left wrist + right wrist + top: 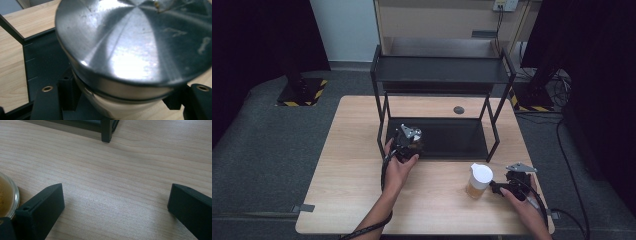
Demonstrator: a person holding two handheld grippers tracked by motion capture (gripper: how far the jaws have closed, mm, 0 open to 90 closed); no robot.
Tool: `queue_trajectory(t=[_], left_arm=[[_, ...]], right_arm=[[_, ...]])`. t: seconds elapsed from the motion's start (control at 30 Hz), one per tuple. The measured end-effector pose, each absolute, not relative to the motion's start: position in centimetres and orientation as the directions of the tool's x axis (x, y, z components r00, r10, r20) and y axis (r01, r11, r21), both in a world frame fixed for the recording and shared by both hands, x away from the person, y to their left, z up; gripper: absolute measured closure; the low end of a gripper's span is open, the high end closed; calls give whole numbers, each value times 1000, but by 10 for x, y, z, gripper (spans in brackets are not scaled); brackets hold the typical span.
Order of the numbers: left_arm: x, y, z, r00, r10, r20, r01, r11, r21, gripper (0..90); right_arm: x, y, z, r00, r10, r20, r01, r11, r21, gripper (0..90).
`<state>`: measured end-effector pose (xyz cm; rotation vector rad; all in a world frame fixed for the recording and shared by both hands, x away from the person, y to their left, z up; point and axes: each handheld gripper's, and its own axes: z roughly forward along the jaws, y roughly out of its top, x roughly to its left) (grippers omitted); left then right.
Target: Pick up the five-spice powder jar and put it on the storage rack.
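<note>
- Looking down from the high view, the left claw (411, 142) hovered at the front left corner of the rack's (442, 70) lower shelf (452, 137), with the person's left hand (399, 167) behind it; what it carried was too small and dark to make out there.
- The left gripper view gave what the high view could not: a jar with a shiny metal lid (132, 42) sat between the two black jaws, pinched at the pale body just under the lid, above the dark lower shelf (42, 60) and the edge of the wooden surface (12, 67).
- The high view placed the right claw (497, 187) on the surface (352, 165) just beside a white-lidded jar (478, 181) of amber contents, held by the right hand (524, 202).
- The right gripper view added that this claw was spread wide, with bare wood between the jaws; the glass rim of that jar (8, 195) lay outside one jaw, and a black rack foot (106, 131) stood farther off.
- Counted: two claws, two jars (one metal-lidded, one white-lidded), one black rack with two shelves, one wooden surface.
</note>
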<state>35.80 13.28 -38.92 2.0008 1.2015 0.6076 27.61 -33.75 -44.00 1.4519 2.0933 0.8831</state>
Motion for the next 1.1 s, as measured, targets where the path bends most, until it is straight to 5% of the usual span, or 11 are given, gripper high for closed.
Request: queue_trajectory(t=[1.1], left_arm=[[385, 119, -413, 441, 897, 18, 569, -296, 767, 295]], right_arm=[[276, -338, -440, -353, 936, 1, 654, 246, 716, 18]])
